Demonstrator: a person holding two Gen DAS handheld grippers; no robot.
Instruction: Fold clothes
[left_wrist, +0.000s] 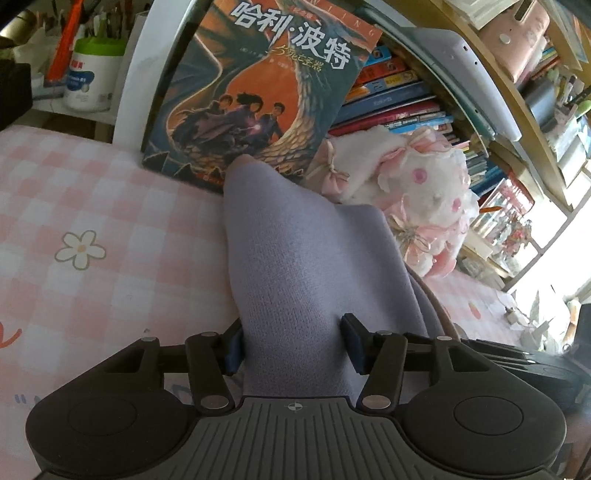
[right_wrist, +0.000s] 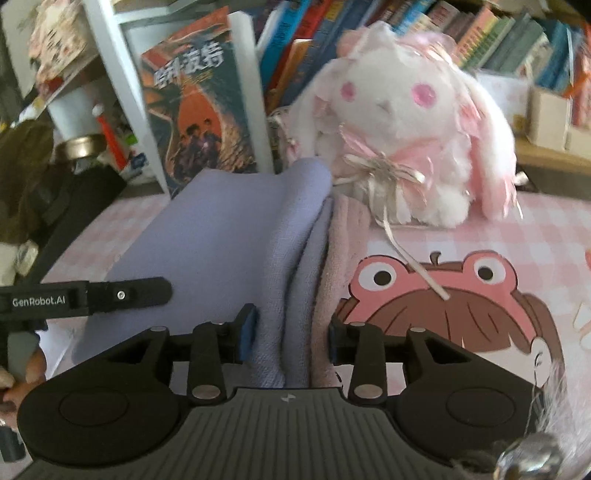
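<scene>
A lilac knit garment (left_wrist: 295, 266) lies folded on the pink checked bed sheet (left_wrist: 92, 206), its far end against a book. My left gripper (left_wrist: 293, 345) straddles its near end. The cloth fills the gap between the blue pads (left_wrist: 233, 350) without looking pinched. In the right wrist view the same lilac garment (right_wrist: 221, 236) shows a rolled edge beside a pink garment (right_wrist: 345, 236). My right gripper (right_wrist: 291, 336) stands open over that edge, with both cloths between its fingers. The left gripper's finger (right_wrist: 122, 293) reaches in from the left over the lilac cloth.
A picture-cover book (left_wrist: 255, 92) leans on a white frame at the bed's head. A white and pink plush rabbit (right_wrist: 406, 122) sits right behind the garments. Shelves of books (left_wrist: 399, 96) stand beyond. A cartoon print (right_wrist: 436, 306) covers the sheet to the right.
</scene>
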